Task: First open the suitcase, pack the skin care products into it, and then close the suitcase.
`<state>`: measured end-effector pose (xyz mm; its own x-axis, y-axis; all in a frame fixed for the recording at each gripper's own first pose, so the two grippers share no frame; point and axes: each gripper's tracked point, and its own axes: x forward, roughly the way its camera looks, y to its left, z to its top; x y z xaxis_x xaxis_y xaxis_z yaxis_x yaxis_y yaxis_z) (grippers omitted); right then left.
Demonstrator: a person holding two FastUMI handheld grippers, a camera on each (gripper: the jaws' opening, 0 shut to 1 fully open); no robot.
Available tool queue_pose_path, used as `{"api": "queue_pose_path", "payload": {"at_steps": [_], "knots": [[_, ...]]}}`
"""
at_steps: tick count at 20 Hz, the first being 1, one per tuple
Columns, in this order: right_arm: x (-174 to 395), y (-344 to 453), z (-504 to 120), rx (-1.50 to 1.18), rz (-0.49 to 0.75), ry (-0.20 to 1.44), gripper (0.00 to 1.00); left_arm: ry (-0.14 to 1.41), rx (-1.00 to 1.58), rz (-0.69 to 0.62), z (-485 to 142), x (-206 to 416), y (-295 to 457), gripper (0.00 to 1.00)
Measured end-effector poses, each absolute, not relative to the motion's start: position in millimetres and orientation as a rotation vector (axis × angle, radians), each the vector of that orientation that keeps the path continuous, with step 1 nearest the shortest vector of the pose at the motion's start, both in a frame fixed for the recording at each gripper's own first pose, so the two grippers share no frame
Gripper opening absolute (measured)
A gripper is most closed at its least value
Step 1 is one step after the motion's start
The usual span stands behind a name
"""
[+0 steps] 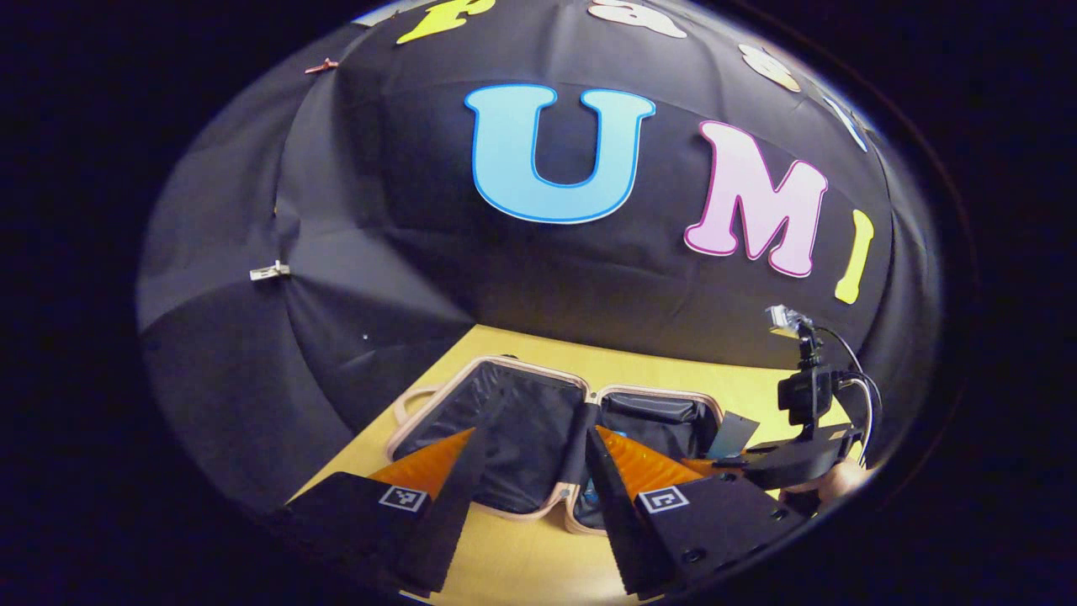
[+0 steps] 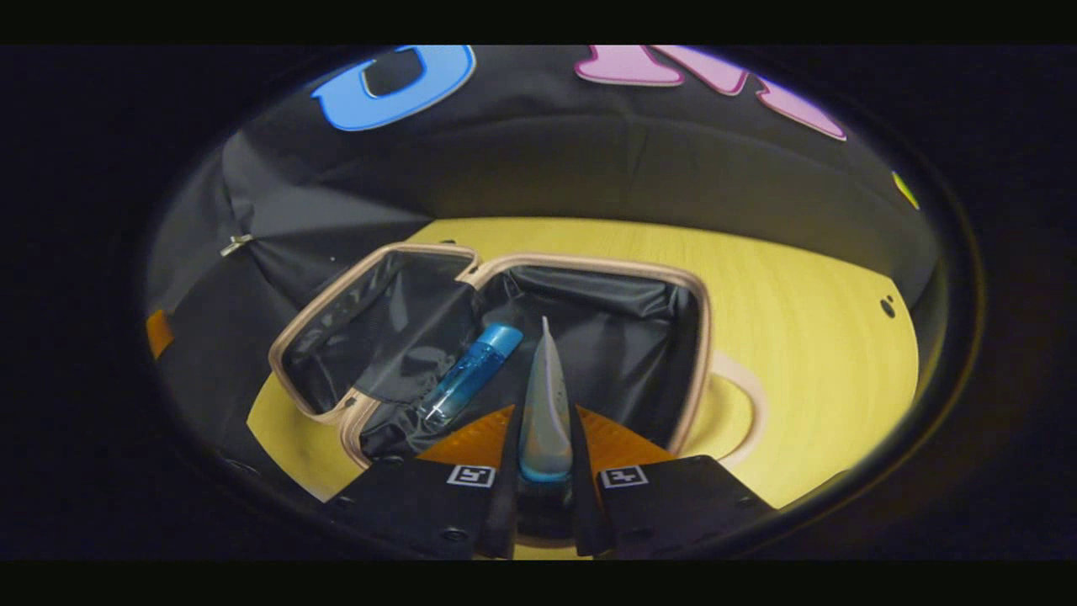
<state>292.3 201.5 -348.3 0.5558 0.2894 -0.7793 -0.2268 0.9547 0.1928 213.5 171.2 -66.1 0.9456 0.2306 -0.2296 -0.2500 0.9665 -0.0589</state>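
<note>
The suitcase point(image 2: 589, 263) lies open flat on the yellow table, with a beige rim and black lining. My right gripper point(image 2: 545, 414) is shut on a pale tube point(image 2: 544, 396) with a blue end, held over the suitcase's right half. A blue bottle point(image 2: 471, 370) lies inside, near the hinge fold. In the left gripper view, my left gripper point(image 1: 532, 433) stands open with nothing between its fingers, above the near edge of the suitcase point(image 1: 522, 364). The right gripper point(image 1: 740, 461) shows at that view's right, over the case's right half.
The suitcase handle point(image 2: 745, 404) juts out on its right side. Bare yellow table point(image 2: 808, 337) stretches to the right and behind the case. The black cloth wall point(image 1: 379, 252) stands close behind and to the left of the table.
</note>
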Motion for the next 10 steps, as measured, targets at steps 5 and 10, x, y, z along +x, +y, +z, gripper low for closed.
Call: {"api": "queue_pose_path", "payload": {"at_steps": [5, 10], "knots": [[307, 204, -397, 0.020, 0.222, 1.068, 0.24, 0.224, -0.142, 0.240, -70, 190, 175, 0.76], [316, 202, -408, 0.120, 0.106, 1.147, 0.24, 0.272, -0.147, 0.232, -87, 174, 175, 0.76]]}}
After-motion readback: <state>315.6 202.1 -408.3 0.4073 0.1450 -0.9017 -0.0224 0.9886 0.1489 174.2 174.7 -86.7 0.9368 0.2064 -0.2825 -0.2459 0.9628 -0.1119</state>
